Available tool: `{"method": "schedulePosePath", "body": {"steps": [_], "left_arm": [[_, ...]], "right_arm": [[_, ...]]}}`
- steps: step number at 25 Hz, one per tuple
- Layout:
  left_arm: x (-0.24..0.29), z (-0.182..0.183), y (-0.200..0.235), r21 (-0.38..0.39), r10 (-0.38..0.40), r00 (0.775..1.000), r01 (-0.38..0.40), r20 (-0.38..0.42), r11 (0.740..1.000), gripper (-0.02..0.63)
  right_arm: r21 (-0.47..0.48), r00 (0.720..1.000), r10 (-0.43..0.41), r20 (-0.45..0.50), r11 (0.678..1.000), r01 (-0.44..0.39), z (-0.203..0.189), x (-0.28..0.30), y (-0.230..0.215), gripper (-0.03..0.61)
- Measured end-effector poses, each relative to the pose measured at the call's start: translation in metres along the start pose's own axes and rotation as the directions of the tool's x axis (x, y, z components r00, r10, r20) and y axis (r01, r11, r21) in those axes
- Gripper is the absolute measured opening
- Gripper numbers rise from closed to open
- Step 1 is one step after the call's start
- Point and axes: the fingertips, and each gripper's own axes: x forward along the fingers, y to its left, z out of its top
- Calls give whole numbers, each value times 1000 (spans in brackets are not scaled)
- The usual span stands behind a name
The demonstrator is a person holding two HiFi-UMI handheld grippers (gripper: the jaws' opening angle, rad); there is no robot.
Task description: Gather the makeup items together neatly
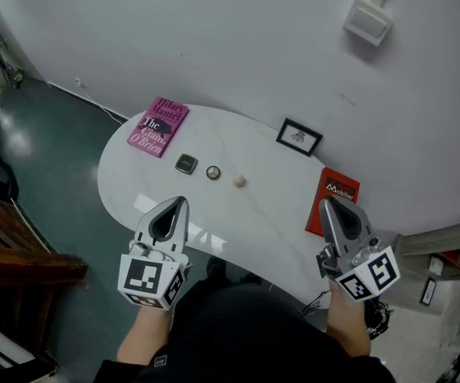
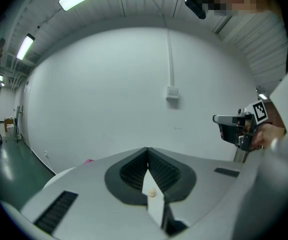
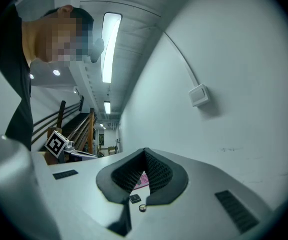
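Pink book (image 1: 158, 126) far left, red book (image 1: 332, 201) right, on a white table (image 1: 273, 183). Between them: dark compact (image 1: 186, 163), cream sponge (image 1: 239, 181).

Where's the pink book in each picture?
Head view: pink book, up and left of the middle.
Left gripper view: tiny pink sliver, left of the left gripper.
Right gripper view: pink patch in the gap below the right gripper tips.
Shared landmark: the white wall box, in all three.

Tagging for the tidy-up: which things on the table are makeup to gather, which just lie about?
Job: dark square compact; small round compact; small cream ball.
Lying about: pink book; black-framed picture; red book.
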Motion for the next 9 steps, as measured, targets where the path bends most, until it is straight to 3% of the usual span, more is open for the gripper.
{"method": "schedulePosePath", "body": {"steps": [9], "left_arm": [[-2,5,11,-2,15,1000,-15,7,1000,14]], "right_arm": [[-4,1000,-7,1,1000,7,2,5,-3,34]]}}
